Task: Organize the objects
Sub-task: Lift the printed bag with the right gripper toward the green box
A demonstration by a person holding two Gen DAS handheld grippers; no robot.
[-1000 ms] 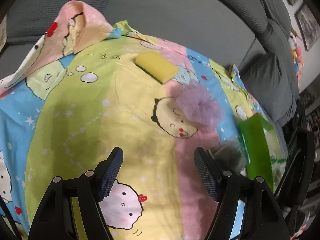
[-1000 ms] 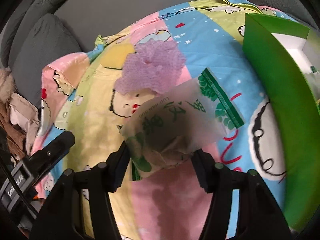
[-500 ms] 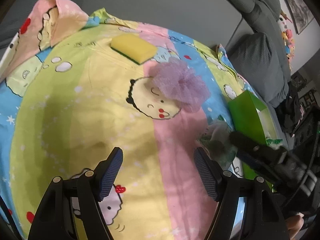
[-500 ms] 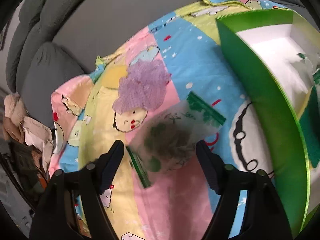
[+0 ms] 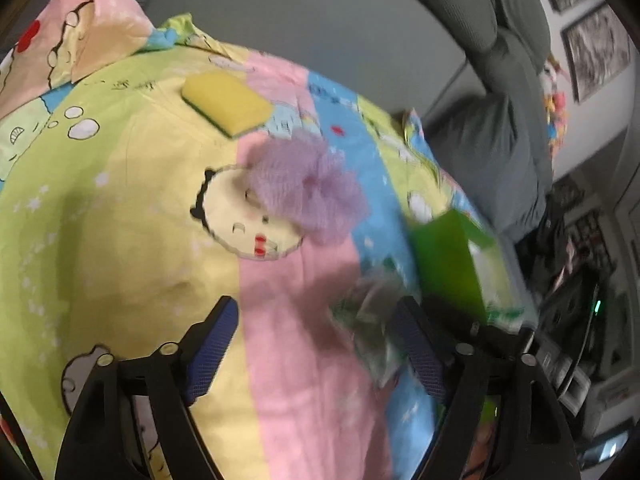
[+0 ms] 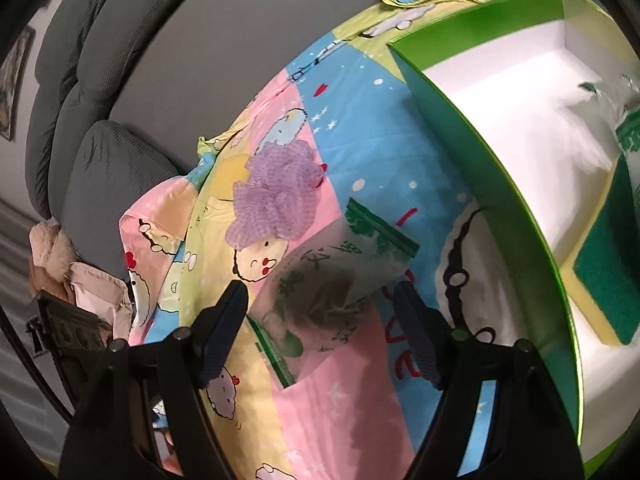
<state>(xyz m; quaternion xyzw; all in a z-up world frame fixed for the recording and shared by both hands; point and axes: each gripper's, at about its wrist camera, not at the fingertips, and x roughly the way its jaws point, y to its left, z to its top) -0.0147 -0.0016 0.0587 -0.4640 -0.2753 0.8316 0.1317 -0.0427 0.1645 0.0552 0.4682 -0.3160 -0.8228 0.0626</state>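
Partly done, by your views. The green cardboard box with white lining [image 6: 472,128] already holds a yellow-and-green scouring sponge [image 6: 604,276] and a printed plastic pouch [image 6: 628,120].

Left on the cartoon-print bedsheet [image 5: 120,240]: a crinkly translucent zip pouch with green print and dark contents [image 6: 332,288], a puffy lilac mesh bath pouf [image 5: 308,192], a soft yellow sponge block [image 5: 226,102].

Your right hand-held gripper [image 6: 320,320] is spread wide around the zip pouch, not pinching. Your left hand-held gripper [image 5: 316,348] gapes, holding nothing.

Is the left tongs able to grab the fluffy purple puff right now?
Probably yes. The left tongs are open and empty, and the purple puff sits ahead on the sheet with nothing lying between them.
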